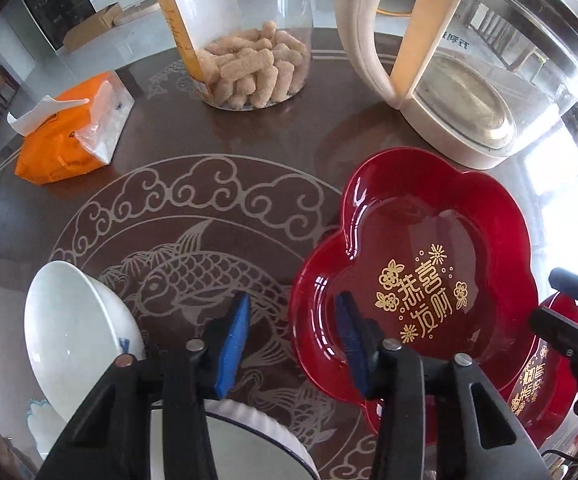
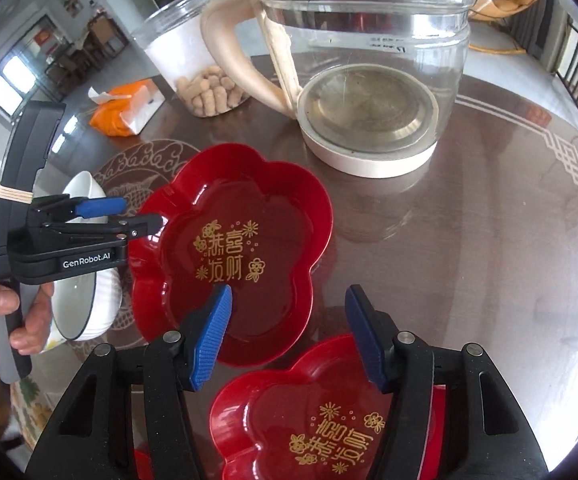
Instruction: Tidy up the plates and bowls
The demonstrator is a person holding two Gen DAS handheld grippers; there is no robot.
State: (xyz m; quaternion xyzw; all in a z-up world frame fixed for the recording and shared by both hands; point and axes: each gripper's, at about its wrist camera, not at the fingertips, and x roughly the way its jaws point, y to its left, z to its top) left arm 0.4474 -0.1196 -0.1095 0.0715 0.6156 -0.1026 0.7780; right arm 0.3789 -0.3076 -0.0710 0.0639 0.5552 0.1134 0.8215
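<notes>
A red flower-shaped plate [image 1: 421, 248] with gold characters lies on the table; it also shows in the right wrist view [image 2: 245, 216]. My left gripper [image 1: 293, 344] is open, its jaws astride the plate's left rim; it shows from the side in the right wrist view [image 2: 137, 216]. A second red plate [image 2: 313, 412] lies nearer, below my open right gripper [image 2: 289, 336], and at the left view's right edge [image 1: 545, 380]. A white bowl [image 1: 73, 328] leans on a ribbed white bowl [image 1: 249, 440] at the left; both show in the right wrist view [image 2: 89, 304].
A glass kettle [image 2: 369, 80] with a cream handle stands behind the plates. A clear jar of snacks [image 1: 249, 68] and an orange tissue pack [image 1: 69, 132] sit further back left. The brown table [image 2: 469, 240] has a glass top with a fish pattern.
</notes>
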